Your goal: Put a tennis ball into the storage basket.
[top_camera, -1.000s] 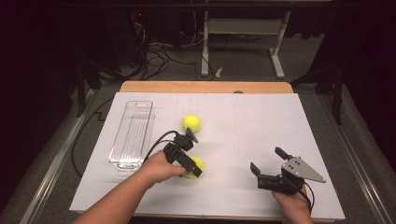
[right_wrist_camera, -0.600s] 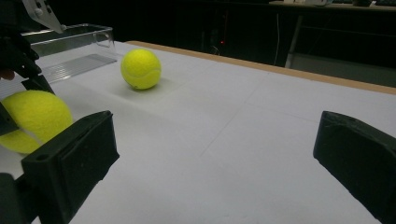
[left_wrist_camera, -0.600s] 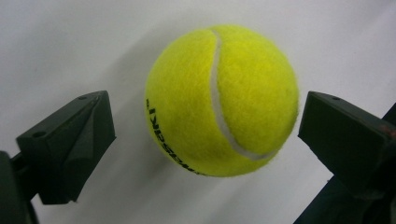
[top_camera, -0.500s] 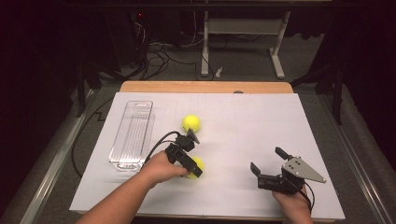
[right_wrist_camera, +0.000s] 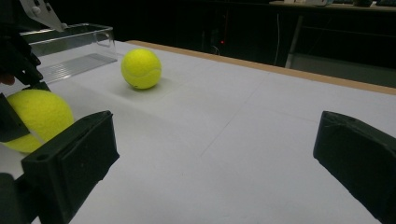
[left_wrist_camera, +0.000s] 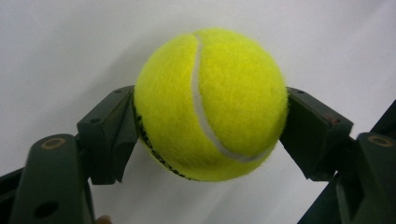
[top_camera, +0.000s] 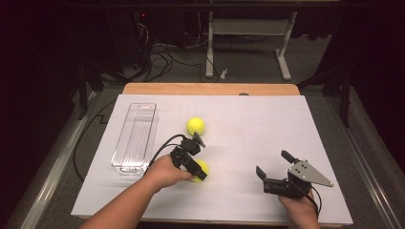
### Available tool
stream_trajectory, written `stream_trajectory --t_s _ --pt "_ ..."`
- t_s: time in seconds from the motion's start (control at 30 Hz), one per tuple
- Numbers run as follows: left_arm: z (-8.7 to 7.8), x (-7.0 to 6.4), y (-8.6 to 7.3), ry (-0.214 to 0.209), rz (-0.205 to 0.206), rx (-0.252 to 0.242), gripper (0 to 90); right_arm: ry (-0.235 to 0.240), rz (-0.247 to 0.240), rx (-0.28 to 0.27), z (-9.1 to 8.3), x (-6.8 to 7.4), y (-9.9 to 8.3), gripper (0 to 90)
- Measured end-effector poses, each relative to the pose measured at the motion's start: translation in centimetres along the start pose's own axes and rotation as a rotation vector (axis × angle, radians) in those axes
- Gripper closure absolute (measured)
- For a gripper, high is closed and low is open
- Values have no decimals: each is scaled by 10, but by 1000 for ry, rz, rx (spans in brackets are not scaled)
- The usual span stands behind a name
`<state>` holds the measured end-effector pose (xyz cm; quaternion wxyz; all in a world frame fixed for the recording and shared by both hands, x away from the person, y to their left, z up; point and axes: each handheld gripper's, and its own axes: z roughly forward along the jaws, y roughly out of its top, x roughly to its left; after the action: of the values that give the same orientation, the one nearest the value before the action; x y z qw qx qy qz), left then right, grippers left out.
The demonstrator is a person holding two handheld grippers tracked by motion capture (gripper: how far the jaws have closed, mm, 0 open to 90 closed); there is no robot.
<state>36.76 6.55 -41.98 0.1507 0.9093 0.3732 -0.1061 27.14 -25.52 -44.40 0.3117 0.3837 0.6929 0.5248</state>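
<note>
Left gripper [top_camera: 197, 168]: black body, two blocky black jaws with flat inner faces; brass-ringed holes on jaw arms, plain round hole lower on left arm, small reddish mark on one jaw block. Black cable [top_camera: 162, 147] loops off its back. Small grey plate on top.
Right gripper [top_camera: 273, 165]: black body, chunky black rectangular jaw blocks, matte finish. Grey three-cornered plate [top_camera: 308, 172] on top, dark screw dots on it. Thin black cable at rear.
Forearms bare, no sleeves, no gloves.
</note>
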Motion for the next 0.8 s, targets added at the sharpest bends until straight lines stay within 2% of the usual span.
stream_trajectory --t_s 0.4,0.5,0.7,0.8 --pt "-2 0 0 -3 2 15 265 1 1 2 0 0 0 3" --pt "-5 -1 -2 2 2 11 266 1 2 4 0 0 0 3" --pt "-12 -1 -4 -16 -10 23 267 3 2 6 1 0 -1 3" --pt "-16 -1 -6 -9 -15 31 267 3 1 6 1 1 -1 3"
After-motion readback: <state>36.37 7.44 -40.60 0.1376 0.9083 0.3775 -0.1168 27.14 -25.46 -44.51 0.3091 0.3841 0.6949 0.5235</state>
